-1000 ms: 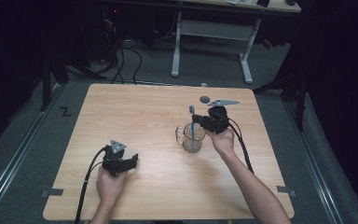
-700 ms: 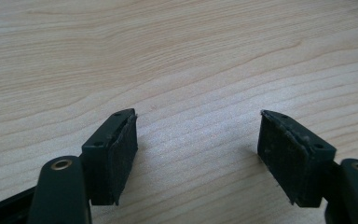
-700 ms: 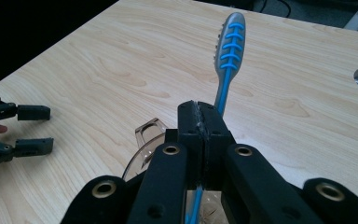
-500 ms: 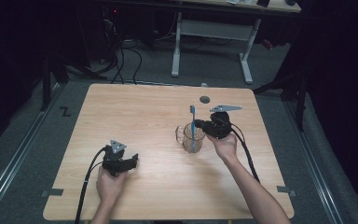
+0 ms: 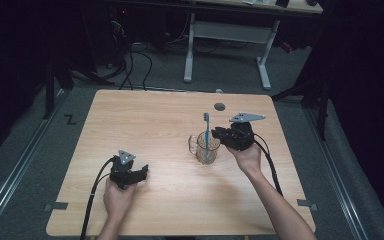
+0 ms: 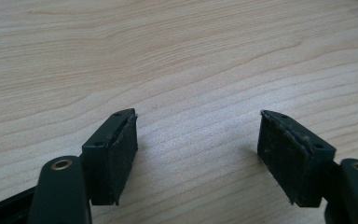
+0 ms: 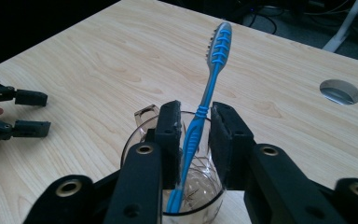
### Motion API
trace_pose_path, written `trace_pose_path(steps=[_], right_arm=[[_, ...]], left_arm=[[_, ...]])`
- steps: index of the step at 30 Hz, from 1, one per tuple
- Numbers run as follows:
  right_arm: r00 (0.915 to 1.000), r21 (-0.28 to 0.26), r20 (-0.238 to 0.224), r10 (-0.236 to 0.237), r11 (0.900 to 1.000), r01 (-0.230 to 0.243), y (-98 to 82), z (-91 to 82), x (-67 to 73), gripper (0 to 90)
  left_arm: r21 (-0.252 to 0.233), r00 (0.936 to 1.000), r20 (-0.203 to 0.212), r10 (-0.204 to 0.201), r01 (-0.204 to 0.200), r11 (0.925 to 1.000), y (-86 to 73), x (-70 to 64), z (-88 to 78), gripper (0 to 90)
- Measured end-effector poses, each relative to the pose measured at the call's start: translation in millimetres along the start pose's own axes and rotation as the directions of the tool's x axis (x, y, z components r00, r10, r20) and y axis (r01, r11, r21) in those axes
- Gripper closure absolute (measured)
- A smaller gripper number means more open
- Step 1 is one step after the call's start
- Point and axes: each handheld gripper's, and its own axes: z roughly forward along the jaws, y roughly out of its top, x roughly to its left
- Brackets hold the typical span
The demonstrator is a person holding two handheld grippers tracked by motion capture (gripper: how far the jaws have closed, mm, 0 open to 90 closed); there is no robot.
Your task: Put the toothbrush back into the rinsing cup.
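Note:
A blue and grey toothbrush [image 7: 219,46] stands head-up, leaning, in a clear glass mug [image 7: 200,186] on the wooden table [image 5: 145,125]. My right gripper [image 7: 196,107] straddles the brush handle just above the mug's rim. Its jaws are slightly apart, with a small gap on each side of the handle. From above, the toothbrush [image 5: 206,130] and mug [image 5: 203,147] sit right of centre, with the right gripper [image 5: 217,134] at their right. My left gripper [image 5: 144,173] rests low at the front left. Its jaws are wide apart over bare wood, so the left gripper [image 6: 198,126] is open and holds nothing.
A round cable hole [image 5: 219,106] lies in the table behind the mug, also seen as the hole [image 7: 340,91] at right. The left gripper [image 7: 28,112] appears far off across the table. Table legs and cables stand on the dark floor beyond the far edge.
The right gripper has shifted slightly right and nearer, away from the mug's centre. The toothbrush stays standing in the mug. The left gripper has not moved.

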Motion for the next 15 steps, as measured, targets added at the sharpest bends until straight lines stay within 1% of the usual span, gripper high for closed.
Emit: trace_pose_path(steps=[2, 3, 5, 10, 15], right_arm=[[1.0000, -0.008, 0.000, 0.004, 1.000, -0.004, 0.3, -6.6, -1.7, 71.0], [1.0000, -0.008, 0.000, 0.004, 1.000, -0.004, 0.3, -6.6, -1.7, 71.0], [0.9999, -0.016, -0.004, 0.013, 1.000, -0.013, 0.4, -11.8, -2.7, 70.3], [0.9999, -0.027, -0.004, 0.010, 1.000, -0.010, 0.2, -23.2, -4.0, 70.3], [0.9995, -0.047, -0.006, 0.029, 0.998, -0.030, -0.6, -32.6, -7.3, 70.0]], left_arm=[[0.000, 1.0000, 0.000, 0.000, 0.000, 1.0000, 0.0, 0.0, 0.0, 29.3], [0.000, 1.0000, 0.000, 0.000, 0.000, 1.0000, 0.0, 0.0, 0.0, 29.3], [0.000, 1.0000, 0.000, -0.001, 0.001, 1.0000, 0.0, 0.0, 0.0, 29.3], [0.000, 1.0000, 0.000, 0.000, 0.000, 1.0000, 0.0, -0.1, 0.0, 29.3], [0.000, 1.0000, -0.001, 0.000, 0.000, 1.0000, 0.0, -0.1, 0.0, 29.3]])
